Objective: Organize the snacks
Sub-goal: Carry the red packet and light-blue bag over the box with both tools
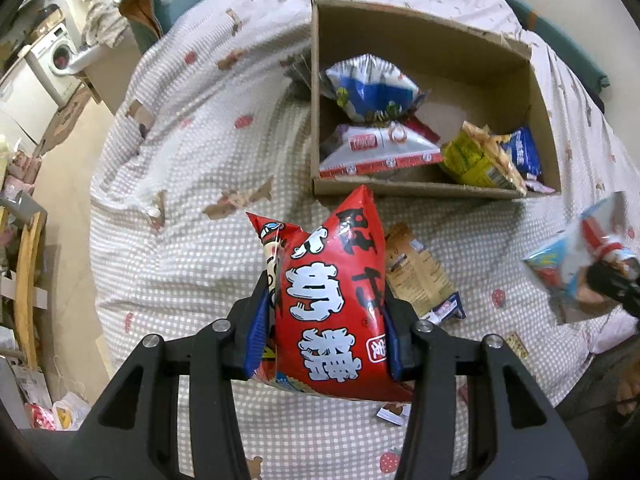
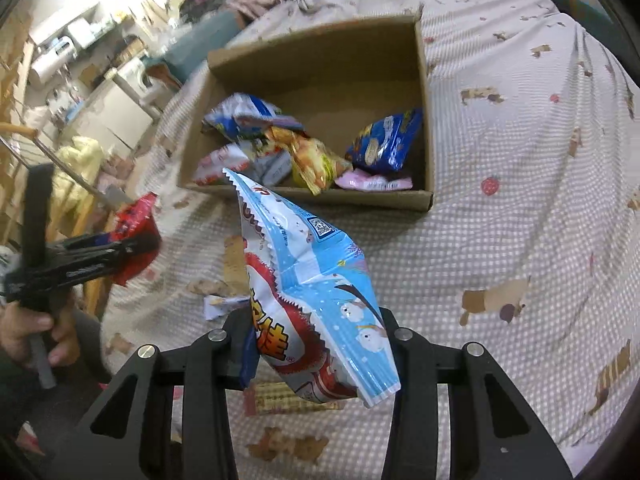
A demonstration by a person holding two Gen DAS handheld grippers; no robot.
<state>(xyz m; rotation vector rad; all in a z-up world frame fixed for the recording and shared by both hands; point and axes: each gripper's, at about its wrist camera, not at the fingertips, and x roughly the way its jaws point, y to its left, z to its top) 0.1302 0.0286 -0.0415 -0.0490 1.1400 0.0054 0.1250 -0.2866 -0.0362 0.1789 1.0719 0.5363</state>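
Holding one snack bag in each pair of tongs above a checked bed.

The left tongs (image 1: 326, 312) are clamped on a puffy red foil bag with white lettering (image 1: 332, 300); the right tongs (image 2: 320, 344) are closed on a light-blue and white plastic bag with snowmen (image 2: 316, 292). Under them a tan flat packet (image 1: 420, 276) lies on the pink-and-white checked bedspread (image 1: 192, 264). Farther off, an open brown cardboard box (image 2: 320, 68) holds a yellow crinkled packet (image 2: 316, 160), a dark-blue packet (image 2: 384, 140) and several others.

Right hand-held gripper (image 2: 320, 344) grips a light-blue snack bag (image 2: 320, 292) before the cardboard box (image 2: 426, 120).
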